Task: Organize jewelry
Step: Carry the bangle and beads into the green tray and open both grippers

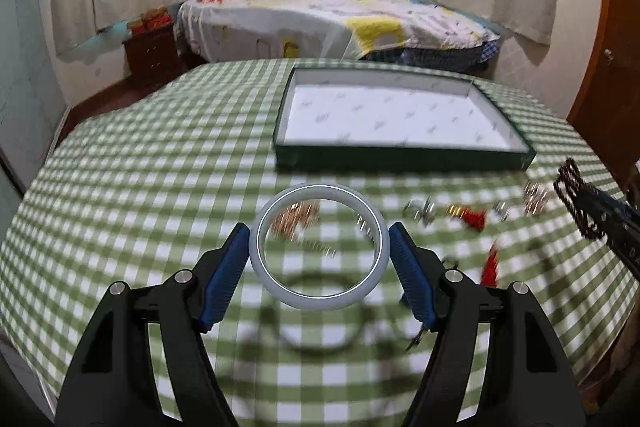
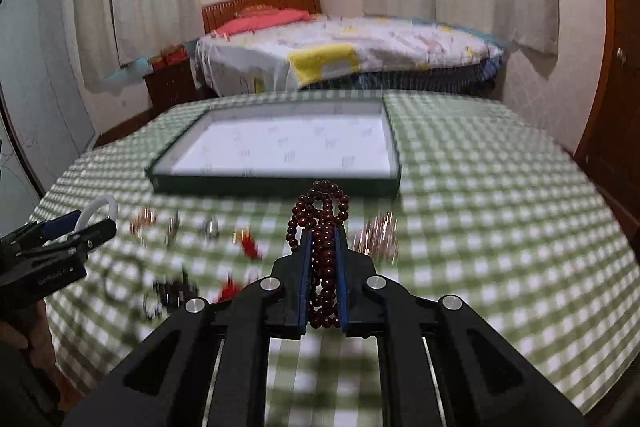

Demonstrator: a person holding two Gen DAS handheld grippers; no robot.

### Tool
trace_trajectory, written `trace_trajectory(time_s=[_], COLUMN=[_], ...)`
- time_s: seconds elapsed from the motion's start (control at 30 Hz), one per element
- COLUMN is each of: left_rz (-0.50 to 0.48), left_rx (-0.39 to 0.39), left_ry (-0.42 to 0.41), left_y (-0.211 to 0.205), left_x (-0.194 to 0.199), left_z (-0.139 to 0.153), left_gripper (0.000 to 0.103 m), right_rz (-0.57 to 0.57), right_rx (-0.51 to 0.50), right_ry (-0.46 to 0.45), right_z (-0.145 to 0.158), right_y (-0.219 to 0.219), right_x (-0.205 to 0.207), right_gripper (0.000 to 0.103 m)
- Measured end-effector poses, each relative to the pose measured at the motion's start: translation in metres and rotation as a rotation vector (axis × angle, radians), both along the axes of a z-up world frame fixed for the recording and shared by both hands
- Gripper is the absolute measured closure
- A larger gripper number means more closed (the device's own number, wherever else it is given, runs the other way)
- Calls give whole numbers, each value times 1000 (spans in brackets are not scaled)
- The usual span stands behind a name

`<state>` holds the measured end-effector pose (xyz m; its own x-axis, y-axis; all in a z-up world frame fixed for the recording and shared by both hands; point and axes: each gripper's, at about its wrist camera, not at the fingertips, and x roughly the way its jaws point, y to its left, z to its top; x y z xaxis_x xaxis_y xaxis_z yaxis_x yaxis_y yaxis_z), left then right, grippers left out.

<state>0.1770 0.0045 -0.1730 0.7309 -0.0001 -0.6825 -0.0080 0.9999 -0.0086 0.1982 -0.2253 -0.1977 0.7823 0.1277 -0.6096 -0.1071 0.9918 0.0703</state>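
Observation:
My left gripper point(image 1: 319, 233) is shut on a white bangle point(image 1: 260, 267), held flat above the green checked table. It also shows in the right wrist view point(image 2: 90, 223) at the left. My right gripper point(image 2: 323, 231) is shut on a dark red bead bracelet point(image 2: 320, 215), also raised above the table; it shows at the right edge of the left wrist view point(image 1: 580, 203). A dark green tray point(image 1: 400, 157) with a white lining lies ahead of both; it also shows in the right wrist view point(image 2: 276, 183).
Loose jewelry lies blurred on the cloth before the tray: gold pieces point(image 1: 298, 217), silver rings point(image 1: 418, 209), red tassel pieces point(image 1: 474, 219), rose-gold pieces point(image 2: 378, 233) and dark rings point(image 2: 172, 293). A bed point(image 1: 320, 23) stands beyond the table's far edge.

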Motion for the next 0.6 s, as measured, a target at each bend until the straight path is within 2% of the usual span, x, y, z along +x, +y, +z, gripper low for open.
trace_trajectory(time_s=[0.3,0.43,0.6], left_rz=[-48,-60,-70], left_rx=[-3,-17,-18], left_ry=[-143,-147,-106], left_y=[-15,-22,-30], left_x=[65,105,153], left_z=[42,40,19], left_gripper=[34,34,34], right_rz=[-11,-16,-24], right_rx=[22,16,11], right_ry=[-134,-144,-89], right_z=[39,38,15], right_y=[-1,2,1], right_x=[63,94,132], right_gripper=[92,92,92])
